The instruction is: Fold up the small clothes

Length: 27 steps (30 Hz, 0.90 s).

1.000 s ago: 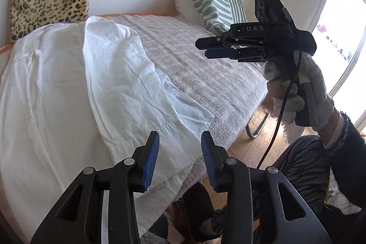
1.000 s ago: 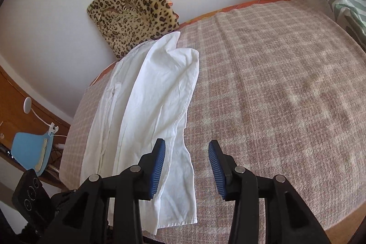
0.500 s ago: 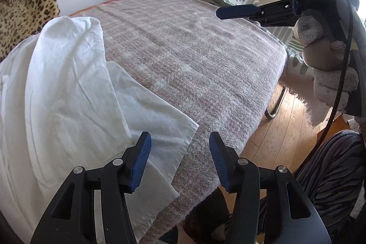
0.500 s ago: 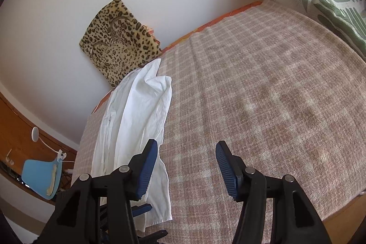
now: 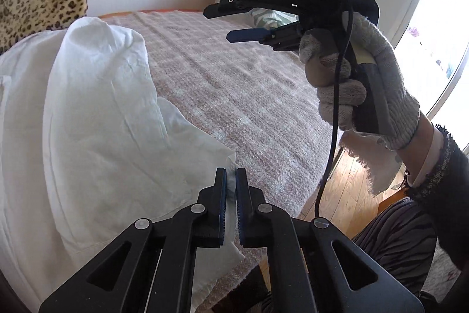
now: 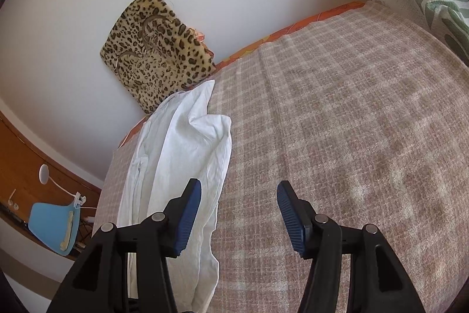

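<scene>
White garment (image 5: 96, 107), partly folded lengthwise, lies along the left part of a bed covered by a pinkish checked blanket (image 5: 249, 84), between a leopard-print cushion (image 6: 155, 49) and the near edge. The left gripper (image 5: 230, 181) has just closed its jaws and now pinches the garment's near corner. The right gripper (image 6: 239, 207), held up in a gloved hand (image 5: 360, 78), hangs released above the blanket with nothing between its blue pads (image 6: 189, 213), its jaws having just been opening.
</scene>
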Each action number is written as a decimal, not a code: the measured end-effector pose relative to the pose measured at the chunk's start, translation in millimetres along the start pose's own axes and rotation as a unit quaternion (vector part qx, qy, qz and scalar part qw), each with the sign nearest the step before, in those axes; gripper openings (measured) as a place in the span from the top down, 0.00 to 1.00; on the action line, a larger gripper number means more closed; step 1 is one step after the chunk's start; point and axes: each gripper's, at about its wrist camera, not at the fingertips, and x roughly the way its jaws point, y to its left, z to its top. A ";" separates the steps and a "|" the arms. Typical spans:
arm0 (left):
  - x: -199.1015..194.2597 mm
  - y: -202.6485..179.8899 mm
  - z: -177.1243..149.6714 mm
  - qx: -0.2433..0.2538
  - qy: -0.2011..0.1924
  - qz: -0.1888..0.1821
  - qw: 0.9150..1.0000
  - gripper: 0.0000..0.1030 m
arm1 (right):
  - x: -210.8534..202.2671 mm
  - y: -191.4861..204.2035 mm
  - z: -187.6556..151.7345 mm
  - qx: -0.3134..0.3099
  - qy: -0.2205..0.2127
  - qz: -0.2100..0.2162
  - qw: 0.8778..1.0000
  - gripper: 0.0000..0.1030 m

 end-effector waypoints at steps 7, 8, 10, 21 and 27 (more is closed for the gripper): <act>-24.6 10.5 1.2 -0.029 -0.029 -0.010 0.999 0.95 | 70.1 -6.2 36.0 0.030 0.038 0.038 0.998 0.43; -28.4 12.5 0.9 -0.036 -0.033 -0.013 0.999 0.95 | 78.8 -6.6 38.4 0.035 0.042 0.040 0.998 0.43; -34.8 14.1 0.6 -0.044 -0.044 -0.018 0.998 0.96 | 97.5 -3.9 42.9 0.031 0.054 0.037 0.997 0.43; -60.0 19.7 -5.3 -0.059 -0.068 -0.028 0.995 0.96 | 162.9 22.9 57.4 0.024 0.079 0.042 0.996 0.83; -68.1 25.3 -16.5 -0.070 -0.078 -0.030 0.994 0.96 | 156.7 69.1 62.1 -0.062 0.065 -0.052 0.995 0.97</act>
